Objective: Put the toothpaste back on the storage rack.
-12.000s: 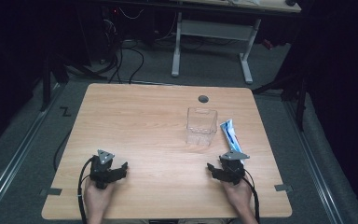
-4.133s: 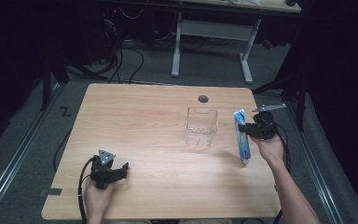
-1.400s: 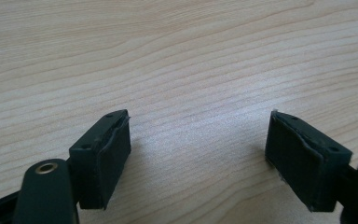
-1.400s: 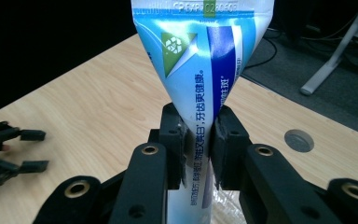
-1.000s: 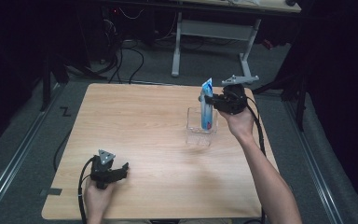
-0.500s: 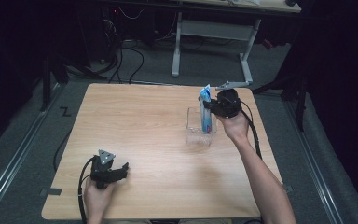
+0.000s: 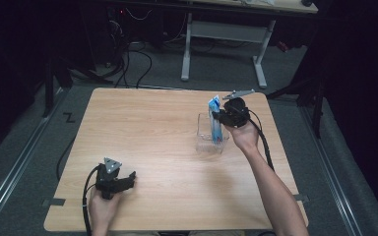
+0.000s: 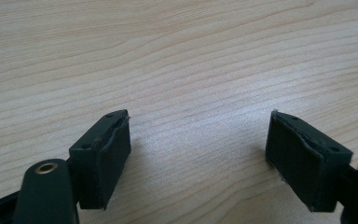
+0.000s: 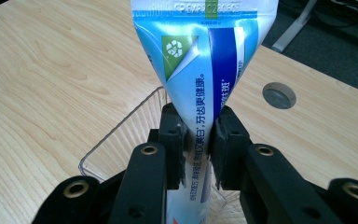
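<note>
A blue and white toothpaste tube (image 7: pixel 215 122) (image 9: pixel 205 70) stands upright, its lower end inside a clear plastic cup (image 7: pixel 209 133) at the table's right middle. My right gripper (image 7: pixel 221 116) (image 9: pixel 198 140) is shut on the tube's middle, just above the cup's rim (image 9: pixel 121 135); the crimped end points up. My left gripper (image 7: pixel 128 178) (image 8: pixel 198 154) rests near the table's front left, open, with bare wood between its pads.
The wooden table (image 7: pixel 147 132) has a round cable hole (image 9: pixel 278 95) near its far edge, behind the cup. Beyond the table stand a white desk frame (image 7: pixel 226 44) and cables on the dark floor.
My right gripper has picked the tube up from the table's right side, carried it over the cup and lowered it in upright. The left gripper has stayed still.
</note>
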`<state>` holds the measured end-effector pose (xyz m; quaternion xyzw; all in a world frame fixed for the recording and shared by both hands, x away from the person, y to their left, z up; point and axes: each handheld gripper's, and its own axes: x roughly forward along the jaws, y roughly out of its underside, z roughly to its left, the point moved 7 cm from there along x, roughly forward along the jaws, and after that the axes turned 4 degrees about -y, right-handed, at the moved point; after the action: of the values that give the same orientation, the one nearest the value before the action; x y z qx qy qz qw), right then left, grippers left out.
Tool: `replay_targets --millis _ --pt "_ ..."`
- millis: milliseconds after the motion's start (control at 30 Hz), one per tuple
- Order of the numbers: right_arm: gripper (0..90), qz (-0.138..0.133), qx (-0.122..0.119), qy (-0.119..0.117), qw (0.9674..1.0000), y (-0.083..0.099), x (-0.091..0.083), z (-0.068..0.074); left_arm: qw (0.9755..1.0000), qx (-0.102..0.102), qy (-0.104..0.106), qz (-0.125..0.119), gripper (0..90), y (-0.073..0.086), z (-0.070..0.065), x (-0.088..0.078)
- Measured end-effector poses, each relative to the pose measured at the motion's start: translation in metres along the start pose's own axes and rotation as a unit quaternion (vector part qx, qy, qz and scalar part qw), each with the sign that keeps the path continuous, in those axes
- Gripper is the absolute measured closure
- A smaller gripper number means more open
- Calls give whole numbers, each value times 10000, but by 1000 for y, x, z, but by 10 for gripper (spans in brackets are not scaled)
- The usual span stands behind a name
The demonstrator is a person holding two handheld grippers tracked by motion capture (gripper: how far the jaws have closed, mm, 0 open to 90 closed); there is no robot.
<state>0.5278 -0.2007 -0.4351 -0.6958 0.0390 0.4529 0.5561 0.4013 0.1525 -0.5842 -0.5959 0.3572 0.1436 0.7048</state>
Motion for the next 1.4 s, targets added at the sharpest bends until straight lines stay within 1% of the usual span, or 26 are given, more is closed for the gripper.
replay_targets --millis 233,333,467,600,700,833,1033,1133,1167,1200,1400 --pt "759 78 -13 -52 10000 1 6 2 10000 0 0 1 224 0 0 0" --pt "758 166 -15 -104 9998 3 11 6 10000 -1 0 -1 225 0 0 0" --pt "756 179 -62 -113 9998 2 13 8 10000 1 0 1 224 0 0 0" --pt "754 196 -37 -114 9997 2 15 11 10000 1 0 -3 224 0 0 0" --pt "752 184 -68 -112 9997 1 16 10 10000 1 0 -2 224 0 0 0" --pt "750 163 -6 -122 9998 0 19 11 10000 1 -2 -6 224 0 0 0" --pt "749 219 -109 -110 9996 -1 27 16 10000 4 -2 -4 224 0 0 0" --pt "749 230 -87 -117 9996 -2 30 19 10000 0 -2 -5 224 0 0 0" --pt "748 244 -171 -91 9995 -3 32 20 10000 2 -1 -4 224 0 0 0" --pt "747 246 -190 -80 9995 -3 32 21 10000 1 -1 -5 224 0 0 0" --pt "726 224 -127 -119 9996 -3 34 22 10000 3 -3 -7 224 0 0 0"
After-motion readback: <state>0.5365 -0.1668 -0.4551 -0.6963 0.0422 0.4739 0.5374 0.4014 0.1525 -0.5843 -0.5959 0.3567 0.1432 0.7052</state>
